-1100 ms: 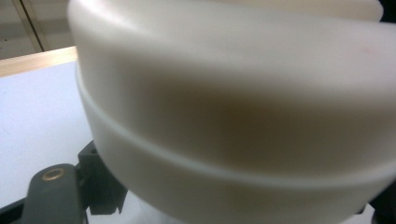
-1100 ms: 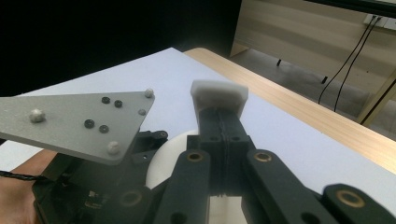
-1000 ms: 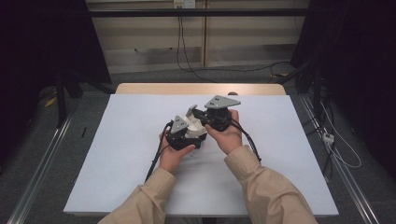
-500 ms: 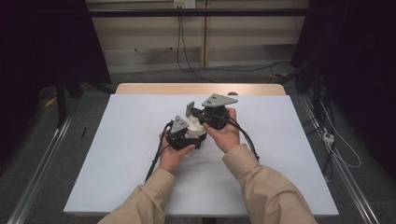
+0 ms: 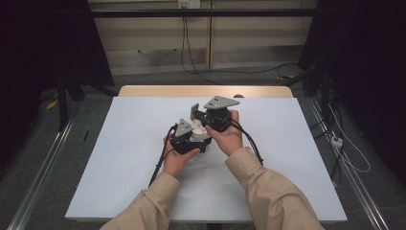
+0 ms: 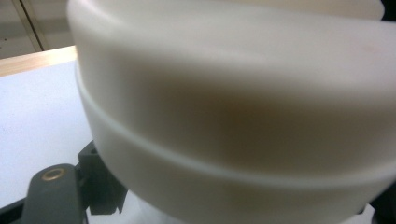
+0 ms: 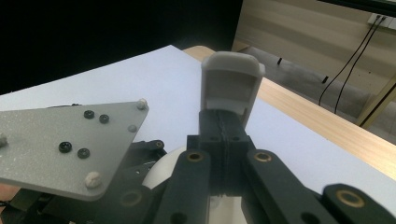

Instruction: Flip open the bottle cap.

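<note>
1. A person in tan sleeves works at the middle of a white-topped table (image 5: 119, 167), holding the left gripper (image 5: 190, 139) and the right gripper (image 5: 203, 116) close together, the right one at about one o'clock from the left and nearly touching it.

2. The left gripper is clamped on a round, cream-white plastic container (image 6: 233, 121), whose ribbed wall sits right up against that gripper's camera. From above, the same pale container (image 5: 197, 129) shows between the two tools, just over the tabletop.

3. The right gripper (image 7: 229, 121) is clenched on nothing: its black jaws stand pressed together, and its pale grey fingertip pad (image 7: 231, 79) points toward twelve o'clock in its own view, out over the bare sheet and the table's wooden far edge (image 7: 322, 121).

4. The left gripper's grey three-cornered plate (image 7: 65, 140) lies at nine o'clock of those jaws, with the white curve of the container just beneath them.

5. The hold looks like a bracing one: the left tool steadies the container while the empty right tool is brought in beside it, probably to work on its top.
</note>
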Available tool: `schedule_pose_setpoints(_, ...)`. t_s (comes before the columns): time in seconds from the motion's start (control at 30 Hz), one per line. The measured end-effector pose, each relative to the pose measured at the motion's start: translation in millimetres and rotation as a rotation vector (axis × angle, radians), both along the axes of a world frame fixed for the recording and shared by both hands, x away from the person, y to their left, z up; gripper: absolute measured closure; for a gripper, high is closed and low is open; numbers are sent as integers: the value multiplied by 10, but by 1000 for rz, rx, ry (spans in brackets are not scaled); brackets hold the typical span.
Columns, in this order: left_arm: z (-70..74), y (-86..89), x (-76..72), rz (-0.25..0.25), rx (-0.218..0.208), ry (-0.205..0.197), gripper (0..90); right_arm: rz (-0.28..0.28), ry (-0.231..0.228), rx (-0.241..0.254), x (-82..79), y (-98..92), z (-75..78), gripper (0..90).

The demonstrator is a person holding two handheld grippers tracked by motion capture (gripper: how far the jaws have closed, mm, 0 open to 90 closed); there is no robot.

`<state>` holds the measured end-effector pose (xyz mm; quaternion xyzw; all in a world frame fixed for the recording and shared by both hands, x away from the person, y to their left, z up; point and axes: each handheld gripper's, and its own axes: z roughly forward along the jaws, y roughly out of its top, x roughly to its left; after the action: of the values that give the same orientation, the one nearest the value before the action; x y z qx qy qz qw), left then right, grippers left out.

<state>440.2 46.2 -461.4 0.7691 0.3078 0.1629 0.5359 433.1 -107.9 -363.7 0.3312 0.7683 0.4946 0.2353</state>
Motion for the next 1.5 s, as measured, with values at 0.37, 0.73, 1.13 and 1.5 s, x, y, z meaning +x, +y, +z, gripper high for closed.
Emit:
schedule_pose_setpoints(0.37, 0, -1, -1, 0, 0, 1, 178, -3, -6, -1, 27, 33, -3, 900)
schedule_pose_setpoints(0.73, -1, -1, -1, 0, -1, 3, 178, -4, -6, 1, 71, 62, -24, 900)
schedule_pose_setpoints(1.13, -2, -4, -3, 2, -4, 6, 178, -2, 0, -12, 123, 97, -73, 900)
schedule_pose_setpoints(1.5, -3, -7, -5, 11, -5, 6, 178, -5, 8, -14, 162, 120, -104, 899)
